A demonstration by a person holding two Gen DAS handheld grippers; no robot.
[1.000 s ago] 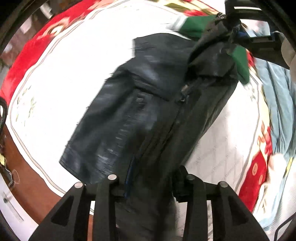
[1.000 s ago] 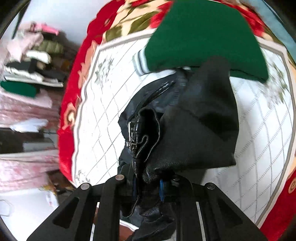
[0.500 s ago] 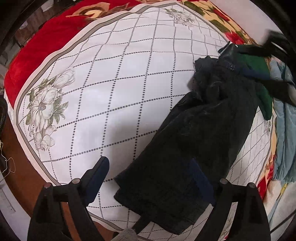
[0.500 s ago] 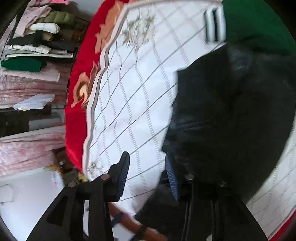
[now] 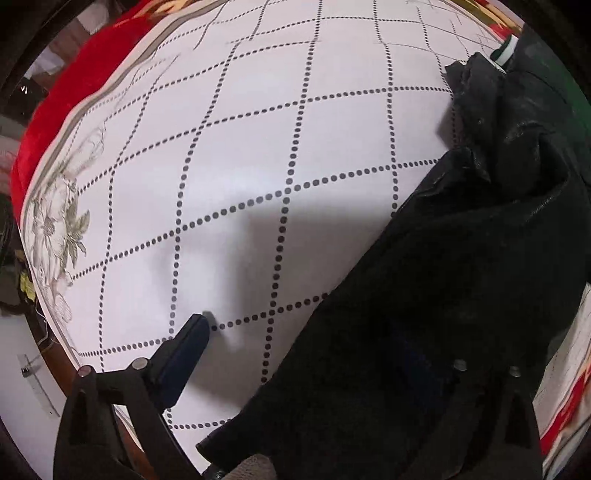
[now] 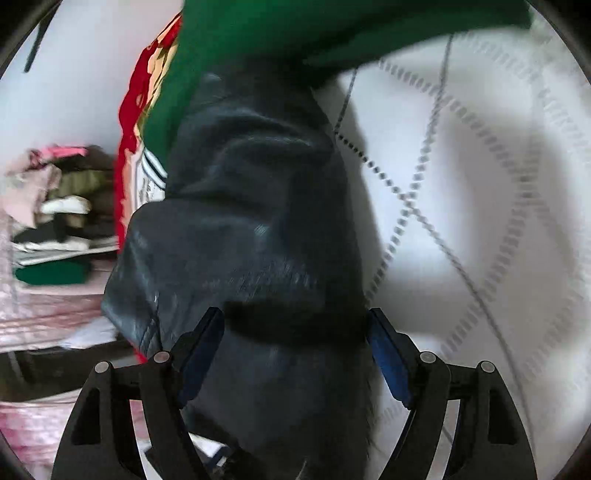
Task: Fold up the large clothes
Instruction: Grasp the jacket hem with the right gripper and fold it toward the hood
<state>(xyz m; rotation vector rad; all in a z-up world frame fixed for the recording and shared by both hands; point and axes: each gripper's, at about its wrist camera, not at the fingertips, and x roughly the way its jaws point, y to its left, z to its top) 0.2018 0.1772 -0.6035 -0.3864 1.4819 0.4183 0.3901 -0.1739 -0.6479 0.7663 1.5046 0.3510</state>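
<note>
A black leather jacket (image 5: 461,280) lies in a long bundle on the white quilted bedspread (image 5: 258,166). My left gripper (image 5: 306,354) is open just above the bed; its left finger (image 5: 184,350) is over bare quilt and its right finger is over the jacket's near end. In the right wrist view the jacket (image 6: 251,229) runs between the wide-open fingers of my right gripper (image 6: 295,343), which do not pinch it. A green garment (image 6: 295,33) lies at the jacket's far end.
The bedspread has a red floral border (image 5: 74,85). A shelf with stacked folded clothes (image 6: 51,229) stands beyond the bed's edge. The bed's wooden edge (image 5: 55,354) is at the lower left in the left wrist view.
Both grippers let go of the jacket and opened. The jacket dropped onto the bed. The left gripper moved lower, close to the quilt; the right gripper opened wider over the jacket.
</note>
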